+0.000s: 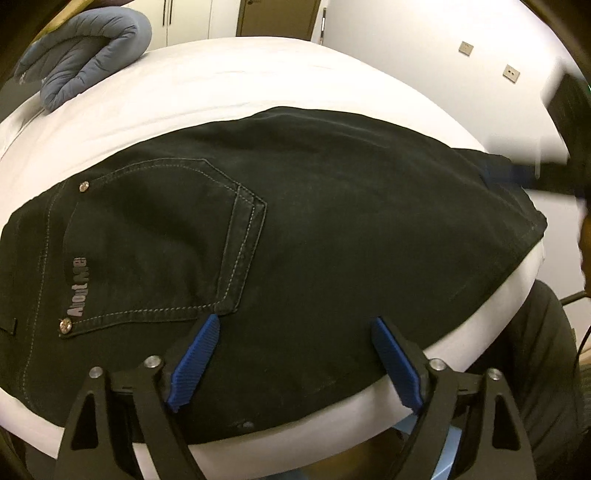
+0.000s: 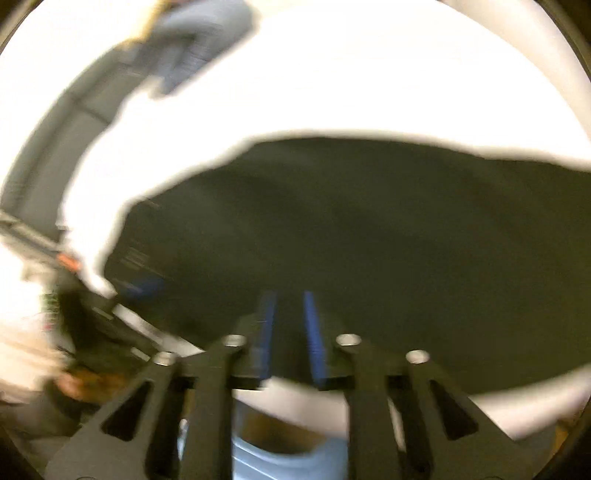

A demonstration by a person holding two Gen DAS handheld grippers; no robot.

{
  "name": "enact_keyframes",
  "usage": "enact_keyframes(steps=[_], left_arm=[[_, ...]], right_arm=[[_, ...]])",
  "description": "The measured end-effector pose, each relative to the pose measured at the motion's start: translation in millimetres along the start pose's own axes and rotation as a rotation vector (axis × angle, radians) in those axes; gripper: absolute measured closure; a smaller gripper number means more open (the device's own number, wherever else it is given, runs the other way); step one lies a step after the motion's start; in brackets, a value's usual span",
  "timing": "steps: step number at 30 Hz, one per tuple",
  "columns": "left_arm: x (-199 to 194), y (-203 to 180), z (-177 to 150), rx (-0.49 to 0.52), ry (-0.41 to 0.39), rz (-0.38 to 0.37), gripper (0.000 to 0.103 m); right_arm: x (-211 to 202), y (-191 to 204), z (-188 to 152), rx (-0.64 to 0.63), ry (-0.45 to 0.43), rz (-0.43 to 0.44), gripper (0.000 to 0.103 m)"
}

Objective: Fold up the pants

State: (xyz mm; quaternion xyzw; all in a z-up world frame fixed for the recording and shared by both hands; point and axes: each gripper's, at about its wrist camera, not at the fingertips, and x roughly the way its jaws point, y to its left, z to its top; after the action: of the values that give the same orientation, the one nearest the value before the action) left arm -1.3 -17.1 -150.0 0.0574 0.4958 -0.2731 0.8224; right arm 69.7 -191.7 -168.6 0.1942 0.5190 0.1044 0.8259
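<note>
Black jeans (image 1: 303, 229) lie folded on a white bed (image 1: 221, 85), back pocket with grey stitching at the left. My left gripper (image 1: 295, 325) is open, its blue pads (image 1: 195, 358) spread over the near edge of the jeans, holding nothing. In the blurred right wrist view the jeans (image 2: 351, 229) fill the middle. My right gripper (image 2: 290, 295) hovers over their near edge with its blue pads (image 2: 312, 332) nearly together; a narrow gap shows and I cannot tell if cloth is between them. The right gripper also shows blurred at the right edge of the left wrist view (image 1: 532, 177).
A grey-blue padded garment (image 1: 85, 48) lies at the far left of the bed, also seen in the right wrist view (image 2: 192, 40). A white wall with sockets (image 1: 465, 47) is on the right and wardrobe doors (image 1: 277, 16) stand behind. The bed's near edge (image 1: 332, 432) is just under my left gripper.
</note>
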Motion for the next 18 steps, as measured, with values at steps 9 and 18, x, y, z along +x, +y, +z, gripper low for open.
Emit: enact_keyframes(steps=[9,18], left_arm=[[3.6,-4.1,0.9,-0.015,0.003,-0.018,0.014],[0.3,18.2,-3.0,-0.024,-0.002,-0.035,0.014]], right_arm=[[178.6,37.6,117.2,0.271,0.163,0.390,0.049],[246.1,11.7,170.3,0.395,0.008,0.117,0.103]])
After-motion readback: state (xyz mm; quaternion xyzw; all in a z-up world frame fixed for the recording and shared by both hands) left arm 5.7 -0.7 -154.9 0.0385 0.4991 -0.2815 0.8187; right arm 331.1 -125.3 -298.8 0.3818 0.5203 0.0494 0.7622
